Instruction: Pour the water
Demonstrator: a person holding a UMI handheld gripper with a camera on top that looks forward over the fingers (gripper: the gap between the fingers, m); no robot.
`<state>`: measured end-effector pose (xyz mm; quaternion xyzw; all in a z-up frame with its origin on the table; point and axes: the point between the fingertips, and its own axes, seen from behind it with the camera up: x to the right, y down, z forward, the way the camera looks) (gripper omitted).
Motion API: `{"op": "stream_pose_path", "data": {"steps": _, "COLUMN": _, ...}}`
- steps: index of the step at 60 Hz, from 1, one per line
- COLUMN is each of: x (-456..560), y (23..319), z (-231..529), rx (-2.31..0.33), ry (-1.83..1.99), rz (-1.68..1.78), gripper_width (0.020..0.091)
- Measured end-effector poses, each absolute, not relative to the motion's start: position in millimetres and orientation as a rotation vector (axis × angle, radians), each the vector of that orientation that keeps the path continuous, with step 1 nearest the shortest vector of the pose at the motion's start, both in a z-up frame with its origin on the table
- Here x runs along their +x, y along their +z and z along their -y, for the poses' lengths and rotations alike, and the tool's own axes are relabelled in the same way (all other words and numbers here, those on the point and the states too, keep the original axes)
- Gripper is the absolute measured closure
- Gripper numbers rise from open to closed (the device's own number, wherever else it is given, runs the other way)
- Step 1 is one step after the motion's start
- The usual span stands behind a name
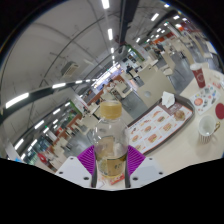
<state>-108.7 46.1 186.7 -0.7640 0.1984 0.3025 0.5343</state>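
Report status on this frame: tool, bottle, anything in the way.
Tool shut on bottle, held upright above the table. Bottle holds yellowish liquid. Menu sheet and cup beyond; nothing in the way.

Tool tilted, purple pads clamped on bottle

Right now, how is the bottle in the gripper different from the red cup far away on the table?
The bottle is see-through, with yellowish liquid inside; the red cup is solid red. The bottle is pinched between the purple pads of the gripper; the red cup stands free, beyond the tray. Both hold drinks.
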Motion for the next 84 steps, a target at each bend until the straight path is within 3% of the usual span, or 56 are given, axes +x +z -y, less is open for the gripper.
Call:
{"op": "stream_pose_path", "data": {"steps": 3, "x": -102.0, "y": 206.9, "z": -39.2, "rx": -1.761, "ry": 0.883, "rz": -0.609, "gripper_width": 0.0736}}
{"op": "stream_pose_path", "data": {"steps": 11, "x": -50.7, "y": 215.8, "z": -41.9, "rx": -1.563, "ry": 1.254, "rz": -0.978, "gripper_width": 0.0734}}
{"op": "stream_pose_path", "data": {"steps": 20, "x": 7.1, "y": 183.4, "z": -41.1, "rx": -1.352, "ry": 1.513, "rz": -1.311, "gripper_width": 0.0736}}
{"op": "stream_pose_path", "data": {"steps": 31, "x": 39.2, "y": 123.8, "z": -48.2, "rx": -1.201, "ry": 1.694, "rz": -1.593, "gripper_width": 0.0736}}
{"op": "stream_pose_path", "data": {"steps": 35, "x": 38.2, "y": 121.1, "z": -39.5, "rx": -1.224, "ry": 1.709, "rz": -1.593, "gripper_width": 0.0737}}
{"op": "stream_pose_path", "data": {"steps": 41, "x": 35.7, "y": 123.5, "z": -44.4, "rx": -1.313, "ry": 1.694, "rz": -1.537, "gripper_width": 0.0736}}
{"op": "stream_pose_path", "data": {"steps": 51, "x": 43.4, "y": 160.6, "z": -42.2, "rx": -1.563, "ry": 1.543, "rz": -1.229, "gripper_width": 0.0736}}
{"op": "stream_pose_path", "data": {"steps": 66, "x": 157.0, "y": 222.1, "z": -42.4, "rx": -1.809, "ry": 0.692, "rz": -0.473, "gripper_width": 0.0735}}
{"op": "stream_pose_path", "data": {"steps": 74, "x": 232.5, "y": 193.3, "z": -37.7, "rx": -1.878, "ry": 0.254, "rz": -0.230, "gripper_width": 0.0733}}
{"op": "stream_pose_path", "data": {"steps": 84, "x": 285.6, "y": 116.3, "z": -27.9, "rx": -1.980, "ry": -0.023, "rz": -0.073, "gripper_width": 0.0734}}
